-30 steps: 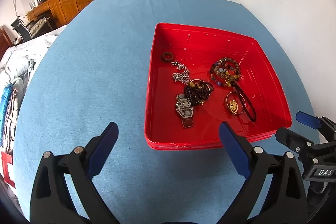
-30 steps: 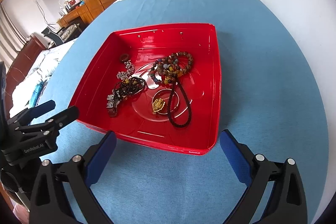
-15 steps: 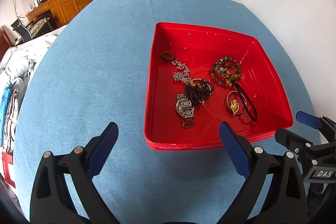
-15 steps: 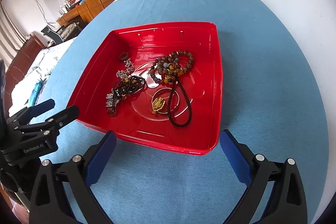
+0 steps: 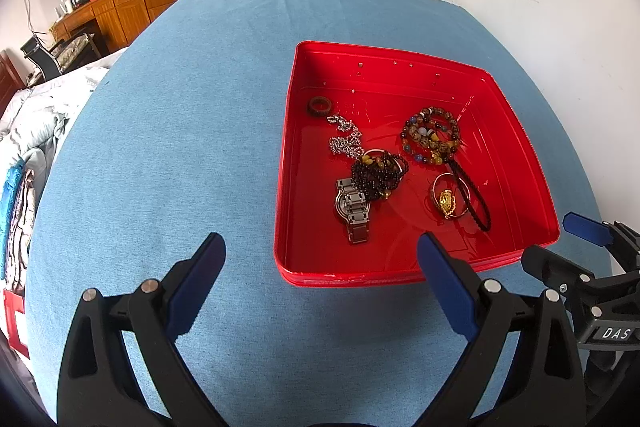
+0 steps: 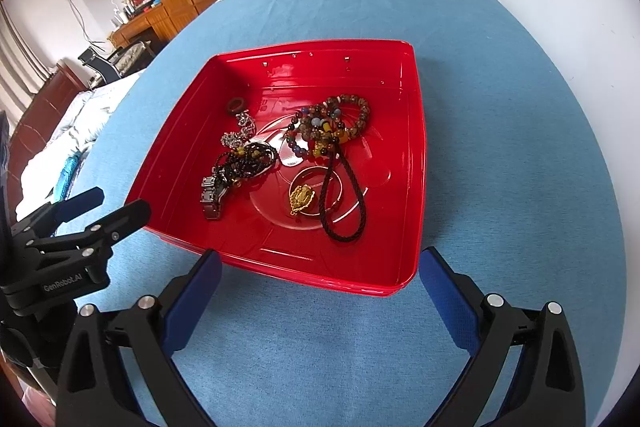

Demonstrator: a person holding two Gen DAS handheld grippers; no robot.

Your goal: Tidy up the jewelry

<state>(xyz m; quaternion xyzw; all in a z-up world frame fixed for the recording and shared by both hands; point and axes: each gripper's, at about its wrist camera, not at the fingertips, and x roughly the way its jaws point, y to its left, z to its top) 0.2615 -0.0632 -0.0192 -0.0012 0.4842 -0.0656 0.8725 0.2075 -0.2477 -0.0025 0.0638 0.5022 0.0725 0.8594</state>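
Jewelry lies loose in the red tray (image 5: 516, 155) on the blue surface (image 5: 168, 147), ahead of both pairs of fingers, which stand wide apart and hold nothing. From the left gripper (image 5: 320, 263) the watch (image 5: 352, 209) is the nearest piece, just beyond the tray's near wall and between the fingers; it looks the heaviest and stiffest, a metal band that should take a pinch across its width without slipping much. The dark bead strand (image 5: 378, 173) lies against its far end, partly on top, so lifting one will likely drag the other. The silver chain (image 5: 344, 143) beyond is limp and thin, and would probably slide through the fingers unless bunched. From the right gripper (image 6: 320, 279) the black cord loop (image 6: 344, 203) is closest and soft, an easy hold at its near bend, though it is tied to the coloured bead bracelet (image 6: 332, 127) farther on. The gold pendant (image 6: 301, 199) on its thin bangle sits left of the cord, small and flat against slick plastic. The brown ring (image 6: 237, 105) is farthest.
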